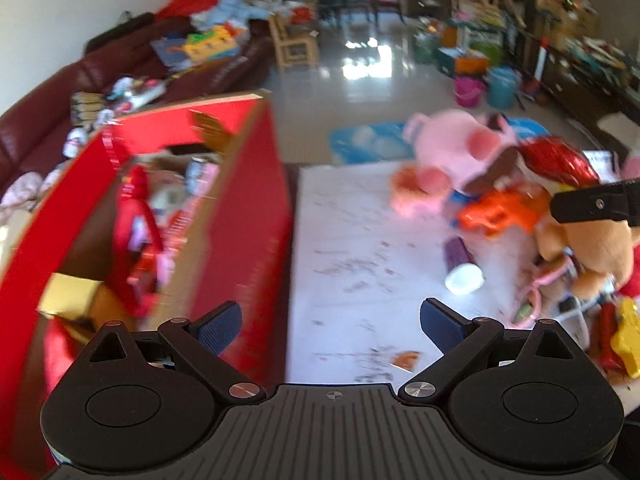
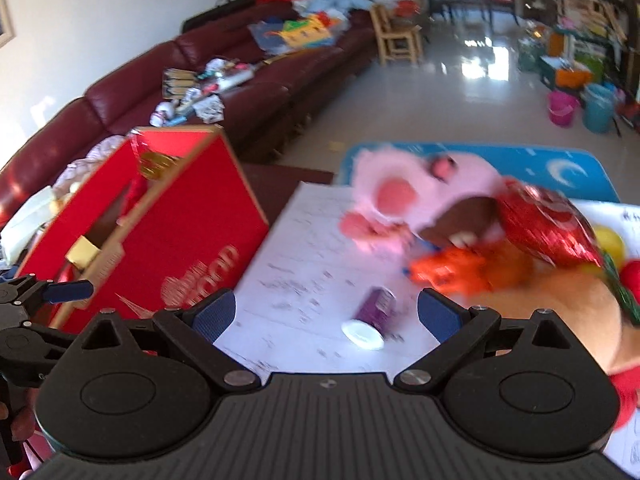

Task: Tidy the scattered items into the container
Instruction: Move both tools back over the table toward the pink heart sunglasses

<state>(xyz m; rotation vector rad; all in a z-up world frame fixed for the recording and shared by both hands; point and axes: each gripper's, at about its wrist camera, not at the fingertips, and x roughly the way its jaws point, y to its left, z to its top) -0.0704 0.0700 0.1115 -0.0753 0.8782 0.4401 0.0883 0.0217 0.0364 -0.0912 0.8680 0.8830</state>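
Reading blurred gold logo on red box [image 2: 160, 240]: illegible, both jaws open.

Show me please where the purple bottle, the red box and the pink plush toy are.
purple bottle [image 2: 378, 310]: right wrist view, on its purple body.
red box [image 2: 192, 236]: right wrist view, on its red outer side wall.
pink plush toy [image 1: 452, 148]: left wrist view, on its pink body.

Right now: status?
Both grippers, left gripper and right gripper, open, empty. Purple bottle lying ahead, red box left. Path clear.
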